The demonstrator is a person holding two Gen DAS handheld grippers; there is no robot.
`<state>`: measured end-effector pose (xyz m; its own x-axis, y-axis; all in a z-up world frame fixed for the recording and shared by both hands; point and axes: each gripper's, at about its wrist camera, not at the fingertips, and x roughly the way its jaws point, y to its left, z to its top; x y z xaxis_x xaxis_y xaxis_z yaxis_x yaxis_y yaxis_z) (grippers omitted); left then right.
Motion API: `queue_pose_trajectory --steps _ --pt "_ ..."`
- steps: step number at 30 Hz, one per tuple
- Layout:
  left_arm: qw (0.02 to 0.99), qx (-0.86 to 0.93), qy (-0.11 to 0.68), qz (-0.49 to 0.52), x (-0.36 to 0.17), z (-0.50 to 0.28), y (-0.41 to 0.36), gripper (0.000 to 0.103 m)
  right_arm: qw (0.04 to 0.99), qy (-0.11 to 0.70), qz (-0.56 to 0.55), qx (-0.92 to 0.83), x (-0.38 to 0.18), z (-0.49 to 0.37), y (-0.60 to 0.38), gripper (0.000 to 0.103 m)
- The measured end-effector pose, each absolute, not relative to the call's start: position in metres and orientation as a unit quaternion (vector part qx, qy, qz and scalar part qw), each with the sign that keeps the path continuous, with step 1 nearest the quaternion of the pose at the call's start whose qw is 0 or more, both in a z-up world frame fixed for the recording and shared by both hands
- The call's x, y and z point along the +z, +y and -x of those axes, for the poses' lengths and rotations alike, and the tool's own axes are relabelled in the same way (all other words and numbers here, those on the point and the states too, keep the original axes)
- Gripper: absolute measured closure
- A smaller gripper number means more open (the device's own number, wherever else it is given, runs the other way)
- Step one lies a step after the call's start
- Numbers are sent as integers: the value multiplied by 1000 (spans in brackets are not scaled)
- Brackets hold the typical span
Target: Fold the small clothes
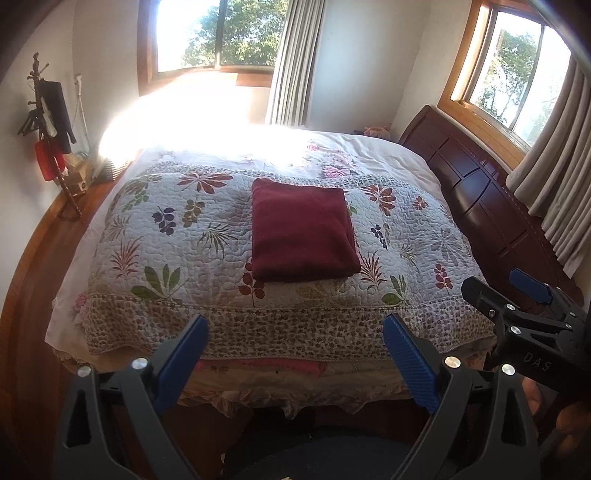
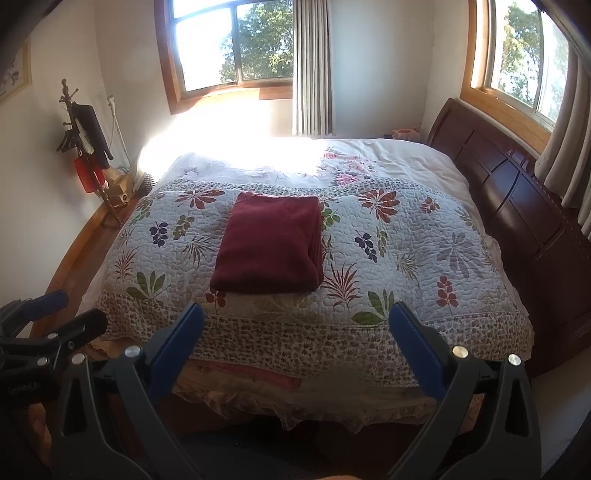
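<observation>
Squarely in the middle of the floral quilt (image 1: 177, 236) lies the dark red garment (image 1: 301, 230), folded into a neat, thick rectangle with its layered edges showing along the right side in the right wrist view (image 2: 271, 245). It rests flat on the bed (image 1: 388, 162), nearer the foot edge than the sunlit far side, and nothing touches it.

Both claws hang short of the bed's near edge, apart from the cloth. The left claw (image 1: 295, 354) is released: its two blue-padded fingers (image 1: 183, 354) stand spread wide with only the quilt border and the bed skirt seen between them. The right claw (image 2: 297, 347) is likewise released, its blue pads (image 2: 415, 350) well apart and holding nothing. Each claw shows in the other's camera: the right one enters the left wrist view at the lower right (image 1: 517, 299), and the left one appears at the lower left of the right wrist view (image 2: 51, 317).

A dark wooden headboard (image 1: 476, 192) runs along the bed's right side beneath a curtained window (image 1: 517, 70). A second window (image 1: 207, 33) sits in the far wall, throwing bright sun across the far bedding. By the left wall stands a coat rack (image 1: 48, 122) hung with dark and red items.
</observation>
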<state>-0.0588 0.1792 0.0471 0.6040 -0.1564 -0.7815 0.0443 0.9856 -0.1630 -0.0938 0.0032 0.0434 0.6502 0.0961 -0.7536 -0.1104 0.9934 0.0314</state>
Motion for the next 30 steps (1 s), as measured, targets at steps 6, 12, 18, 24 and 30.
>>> queue_pose_trajectory --steps 6,12,18,24,30 --pt "893 -56 442 61 46 57 178 7 907 417 10 60 43 90 5 3" --pt "892 -55 445 61 46 52 179 7 907 418 7 58 42 87 2 3" --pt "891 -55 446 60 44 48 180 7 906 420 7 57 41 83 0 3" --pt "891 -55 446 60 44 46 181 7 906 419 7 57 41 82 0 3" --pt "891 -55 447 59 44 46 180 7 906 419 8 57 42 82 0 3"
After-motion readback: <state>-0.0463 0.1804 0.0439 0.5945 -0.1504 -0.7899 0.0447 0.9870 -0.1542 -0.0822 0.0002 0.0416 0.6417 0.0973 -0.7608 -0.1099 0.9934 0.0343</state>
